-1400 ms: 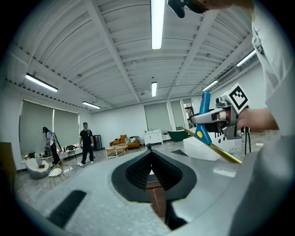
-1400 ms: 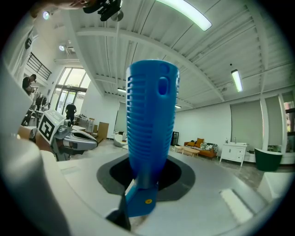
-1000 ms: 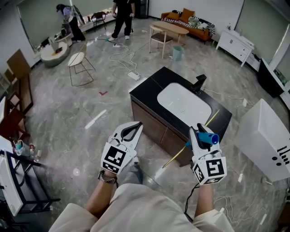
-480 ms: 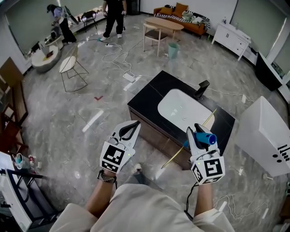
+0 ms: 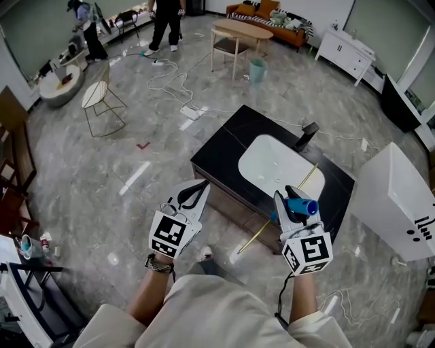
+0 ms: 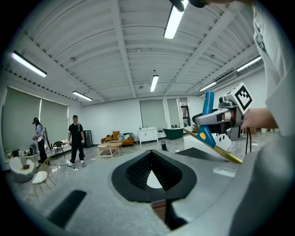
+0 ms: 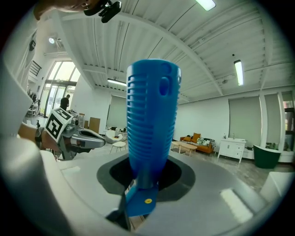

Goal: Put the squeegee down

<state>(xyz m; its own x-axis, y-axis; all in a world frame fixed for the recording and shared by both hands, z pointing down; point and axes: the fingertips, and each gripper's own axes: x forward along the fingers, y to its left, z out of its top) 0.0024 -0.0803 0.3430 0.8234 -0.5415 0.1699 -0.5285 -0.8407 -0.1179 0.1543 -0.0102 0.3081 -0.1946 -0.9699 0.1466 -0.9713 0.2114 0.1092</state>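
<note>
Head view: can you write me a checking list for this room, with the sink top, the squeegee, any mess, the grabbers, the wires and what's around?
Surface: black counter with a white basin and a black faucet; it looks bare.
Job's things: squeegee, blue handle and gold-coloured bar, held in the air at the counter's near edge, not put down yet.
Clutter: nothing seen on the counter.
Grippers: right gripper shut on the squeegee handle; left gripper shut, nothing in it.
Cables: white cables and a power strip lie loose on the floor.
Surroundings: wire chair, wooden table, orange sofa, people far away.
</note>
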